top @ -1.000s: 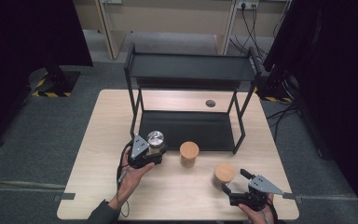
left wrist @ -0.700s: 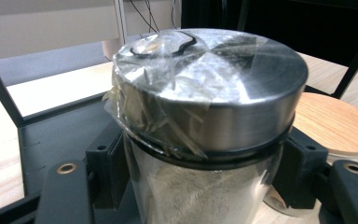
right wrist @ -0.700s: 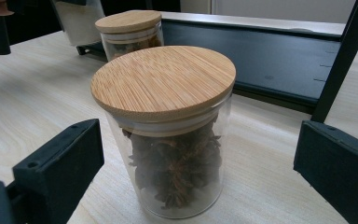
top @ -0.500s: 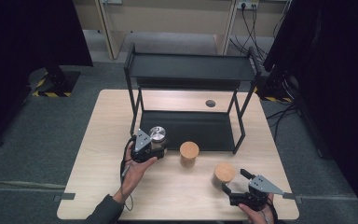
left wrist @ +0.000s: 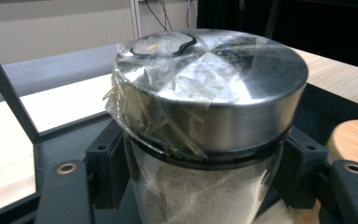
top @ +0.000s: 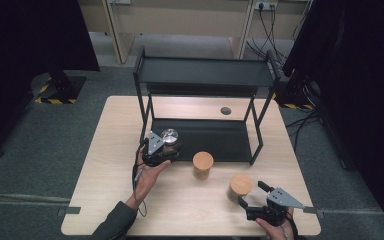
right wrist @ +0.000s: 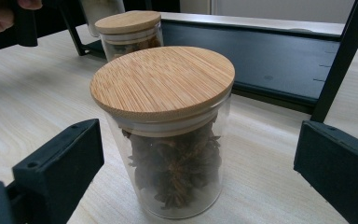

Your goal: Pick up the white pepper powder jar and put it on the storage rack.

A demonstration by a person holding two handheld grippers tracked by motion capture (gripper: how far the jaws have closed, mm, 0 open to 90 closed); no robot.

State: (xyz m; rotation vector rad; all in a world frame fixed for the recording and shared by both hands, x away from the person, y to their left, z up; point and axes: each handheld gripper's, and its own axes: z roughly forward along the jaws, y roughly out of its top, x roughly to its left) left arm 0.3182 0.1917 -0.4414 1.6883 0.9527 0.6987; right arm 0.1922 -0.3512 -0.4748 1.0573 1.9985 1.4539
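A glass jar with a metal lid (top: 169, 135) and pale powder inside is in my left gripper (top: 164, 150), which is shut on its glass body. It is at the front left corner of the black rack's lower shelf (top: 215, 135). In the left gripper view the foil-wrapped jar (left wrist: 205, 84) sits between the pads (left wrist: 107, 163), which press on it from both sides. My right gripper (top: 250, 194) stands open near the table's front right, around a wooden-lidded jar of star anise (top: 240, 185) without touching it. In the right gripper view that star anise jar (right wrist: 168, 121) has gaps on both sides.
A second wooden-lidded jar (top: 203, 163) stands on the table (top: 115, 150) just in front of the rack, also far off as a jar (right wrist: 130, 28) in the right gripper view. The rack's top shelf (top: 205, 72) overhangs the lower one. A round grommet (top: 225, 110) lies behind.
My left gripper has carried the metal-lidded jar away from the person, toward the rack's lower shelf. The right gripper and both wooden-lidded jars have kept still.
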